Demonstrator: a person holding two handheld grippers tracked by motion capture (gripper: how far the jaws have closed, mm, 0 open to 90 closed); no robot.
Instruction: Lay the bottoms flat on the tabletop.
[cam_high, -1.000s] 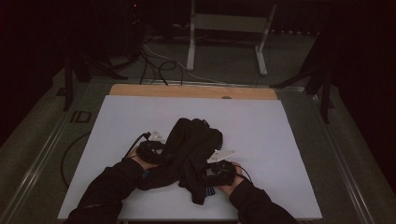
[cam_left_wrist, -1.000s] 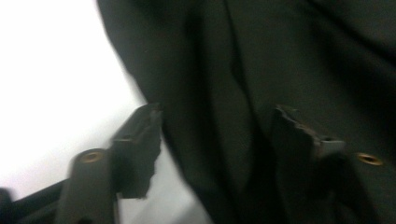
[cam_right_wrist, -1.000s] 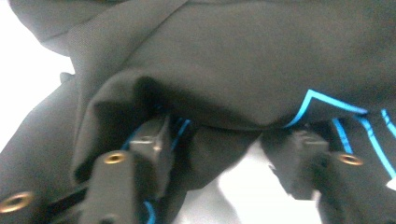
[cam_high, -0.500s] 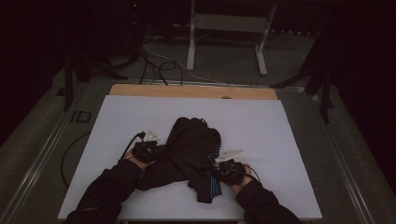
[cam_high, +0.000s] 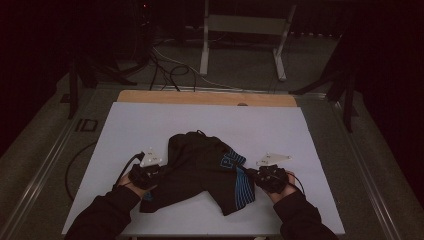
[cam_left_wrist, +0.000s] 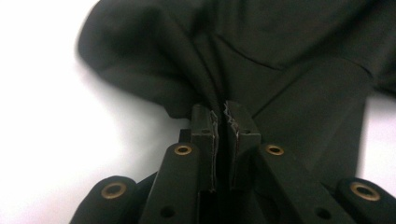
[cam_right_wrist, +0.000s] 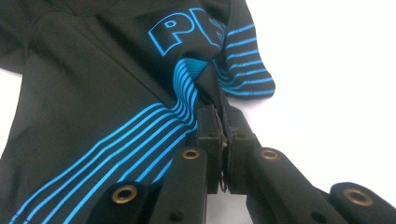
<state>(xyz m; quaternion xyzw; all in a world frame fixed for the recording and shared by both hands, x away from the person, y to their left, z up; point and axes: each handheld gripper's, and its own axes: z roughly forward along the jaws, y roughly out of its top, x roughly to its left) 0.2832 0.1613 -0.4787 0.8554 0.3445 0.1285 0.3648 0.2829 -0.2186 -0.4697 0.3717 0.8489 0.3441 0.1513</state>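
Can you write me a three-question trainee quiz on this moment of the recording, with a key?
1. True or false: the left tool has its jaws closed on a fold of the black garment.
2. Multiple choice: what colour are the stripes and lettering on the cloth beside the right tool? A red, B blue, C yellow.
3. Short answer: what does the garment lie on?

Key
1. True. In the left gripper view dark cloth is pinched between the jaws.
2. B. Blue stripes run up to the right tool's closed jaws, which also pinch the cloth.
3. A white table top, with a wooden strip along its far edge.
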